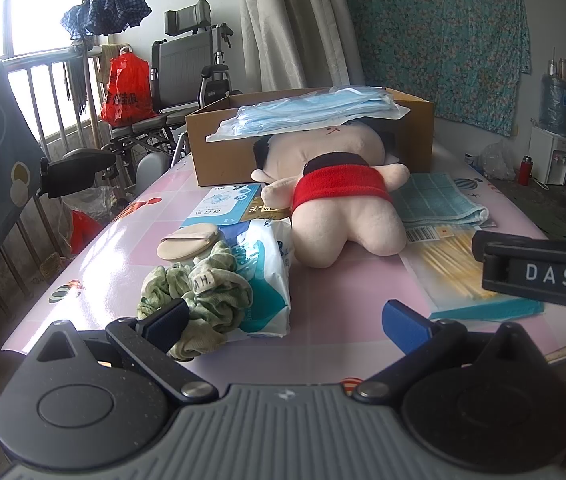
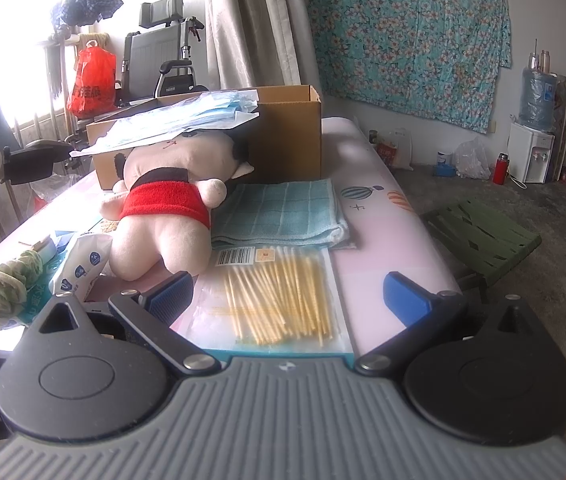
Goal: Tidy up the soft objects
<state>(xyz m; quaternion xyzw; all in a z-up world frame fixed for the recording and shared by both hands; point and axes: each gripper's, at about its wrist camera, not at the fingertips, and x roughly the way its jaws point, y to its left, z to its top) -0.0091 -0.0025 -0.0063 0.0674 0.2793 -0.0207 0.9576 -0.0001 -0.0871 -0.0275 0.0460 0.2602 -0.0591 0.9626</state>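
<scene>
A cream plush doll in a red top (image 1: 343, 200) (image 2: 163, 216) lies face down mid-table, its head against a cardboard box (image 1: 219, 148) (image 2: 291, 136) topped with a pack of blue masks (image 1: 311, 114) (image 2: 171, 118). A green scrunchie (image 1: 199, 300) (image 2: 7, 280) rests on a tissue pack (image 1: 267, 280) (image 2: 83, 260), beside a beige powder puff (image 1: 187, 242). A folded teal towel (image 1: 439, 200) (image 2: 283, 212) lies right of the doll. My left gripper (image 1: 287, 322) is open, its left finger touching the scrunchie. My right gripper (image 2: 287, 296) is open above a bag of cotton swabs (image 2: 279, 300) (image 1: 451, 264).
The pink table (image 1: 343, 312) (image 2: 379, 248) drops off at its right edge, where a green folding stool (image 2: 479, 232) stands on the floor. A mask packet (image 1: 223, 206) lies before the box. A wheelchair (image 1: 187, 76) and a red bag (image 1: 127, 88) stand behind.
</scene>
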